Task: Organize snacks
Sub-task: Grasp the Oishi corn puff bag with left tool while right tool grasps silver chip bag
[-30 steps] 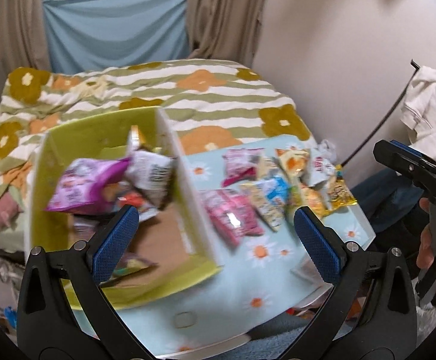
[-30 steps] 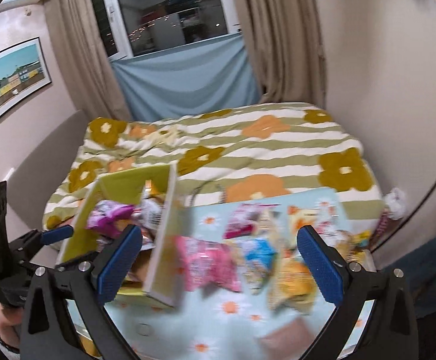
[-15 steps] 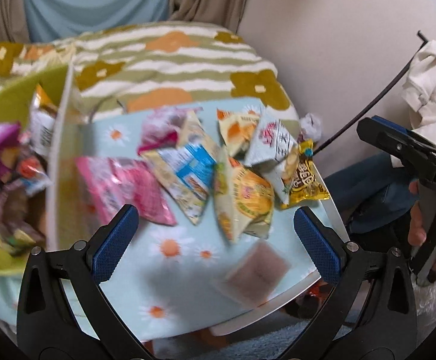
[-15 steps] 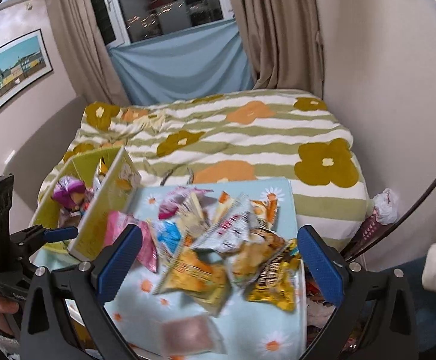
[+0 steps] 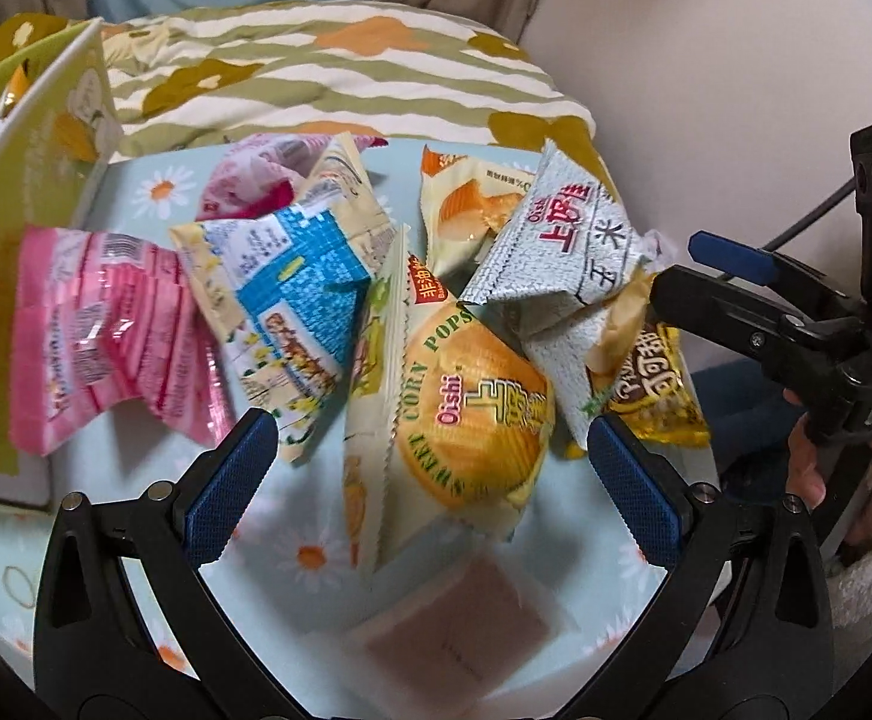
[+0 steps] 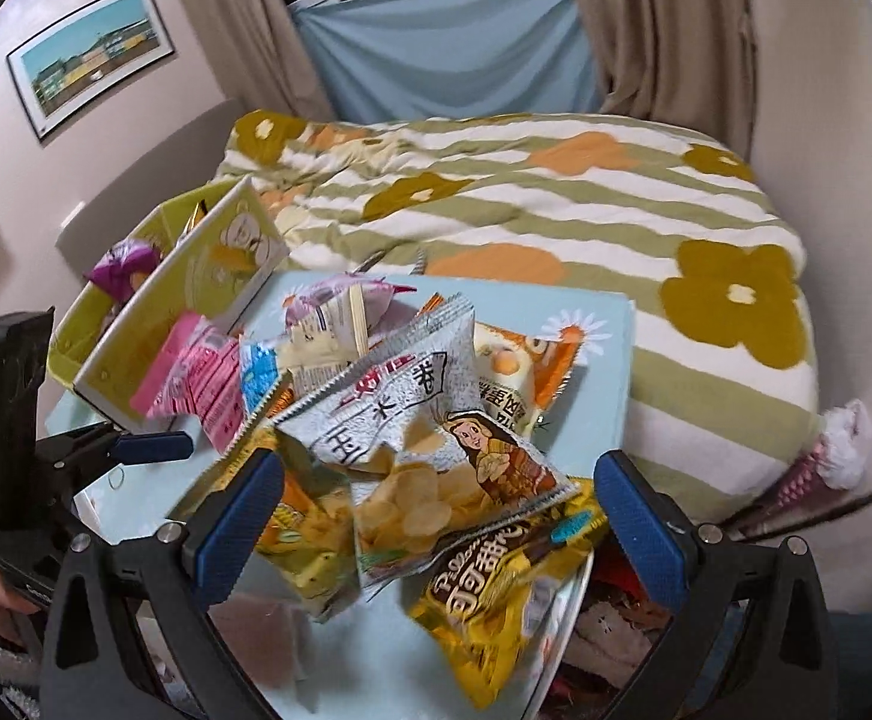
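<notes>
Both grippers are spread wide and hold nothing. The left gripper [image 5: 430, 468] hovers over the snacks [image 5: 472, 414] heaped mid-tabletop [image 5: 268, 546]; bare cloth lies at 6 o'clock. The box [image 5: 22, 252] stands at 9 o'clock. From the right gripper [image 6: 436, 522], a yellow bag [image 6: 496, 606] overhangs the tabletop's near edge.

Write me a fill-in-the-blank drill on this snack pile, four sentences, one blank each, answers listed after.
1. Both the left gripper and the right gripper are ____.
2. The Corn Pops bag is mostly ____ in colour.
3. The silver bag lies partly ____ the yellow-brown bag.
4. The tablecloth is printed with ____.

Answers: open; yellow; on top of; daisies
</notes>
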Action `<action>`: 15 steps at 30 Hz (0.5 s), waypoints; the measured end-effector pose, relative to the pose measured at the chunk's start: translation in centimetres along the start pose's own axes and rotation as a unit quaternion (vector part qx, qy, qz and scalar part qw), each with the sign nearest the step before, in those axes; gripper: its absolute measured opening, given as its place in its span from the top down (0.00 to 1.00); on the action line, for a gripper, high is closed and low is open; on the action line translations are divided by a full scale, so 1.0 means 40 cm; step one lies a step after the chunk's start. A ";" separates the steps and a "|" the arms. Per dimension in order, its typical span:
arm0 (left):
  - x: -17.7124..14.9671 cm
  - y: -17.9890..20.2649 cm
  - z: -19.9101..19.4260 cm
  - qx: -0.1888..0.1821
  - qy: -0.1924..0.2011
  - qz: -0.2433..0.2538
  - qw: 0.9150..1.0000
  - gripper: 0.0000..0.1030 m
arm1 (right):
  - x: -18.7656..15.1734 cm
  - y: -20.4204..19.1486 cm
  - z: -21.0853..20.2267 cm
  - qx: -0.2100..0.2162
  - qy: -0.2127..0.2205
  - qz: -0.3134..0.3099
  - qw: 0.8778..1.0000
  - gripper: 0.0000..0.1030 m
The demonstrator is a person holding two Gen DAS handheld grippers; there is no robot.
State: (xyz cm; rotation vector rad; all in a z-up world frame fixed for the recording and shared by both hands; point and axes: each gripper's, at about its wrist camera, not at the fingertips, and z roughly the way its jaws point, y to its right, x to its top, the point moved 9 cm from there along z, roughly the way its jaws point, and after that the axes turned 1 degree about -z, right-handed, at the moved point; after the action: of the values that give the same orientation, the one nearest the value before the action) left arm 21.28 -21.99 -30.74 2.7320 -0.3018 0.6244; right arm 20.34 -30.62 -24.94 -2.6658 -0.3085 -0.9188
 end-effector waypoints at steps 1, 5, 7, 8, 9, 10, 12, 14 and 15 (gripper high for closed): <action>-0.001 -0.001 0.008 0.000 -0.001 -0.002 1.000 0.00 | 0.000 0.001 0.008 0.004 0.000 -0.001 1.000 0.00; -0.005 -0.004 0.042 -0.001 -0.006 -0.018 1.000 0.06 | -0.004 0.002 0.041 0.019 -0.008 -0.003 1.000 0.00; -0.010 -0.007 0.046 -0.002 -0.009 -0.022 1.000 0.14 | -0.008 -0.001 0.058 0.026 -0.015 -0.006 1.000 0.00; -0.012 -0.009 0.049 -0.007 -0.009 -0.028 1.000 0.16 | -0.009 -0.004 0.065 0.030 -0.018 -0.007 0.999 0.00; -0.012 -0.010 0.049 -0.012 -0.009 -0.032 0.999 0.17 | -0.011 -0.006 0.072 0.034 -0.021 -0.008 0.999 0.00; -0.014 -0.010 0.049 -0.017 -0.008 -0.035 0.999 0.22 | -0.012 -0.008 0.079 0.037 -0.023 -0.008 0.999 0.00; -0.017 -0.007 0.049 -0.019 -0.010 -0.033 0.999 0.28 | -0.014 -0.011 0.089 0.046 -0.025 -0.007 0.999 0.00; -0.018 -0.004 0.050 -0.011 -0.010 -0.020 1.000 0.38 | -0.013 -0.011 0.097 0.050 -0.025 -0.008 0.998 0.00; -0.018 -0.003 0.048 -0.011 -0.011 -0.019 1.000 0.42 | -0.012 -0.013 0.101 0.051 -0.025 -0.009 0.998 0.00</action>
State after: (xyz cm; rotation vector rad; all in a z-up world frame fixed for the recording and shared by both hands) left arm 21.41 -22.48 -32.75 2.7195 -0.2601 0.5778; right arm 22.09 -28.77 -28.13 -2.5992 -0.3803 -0.8190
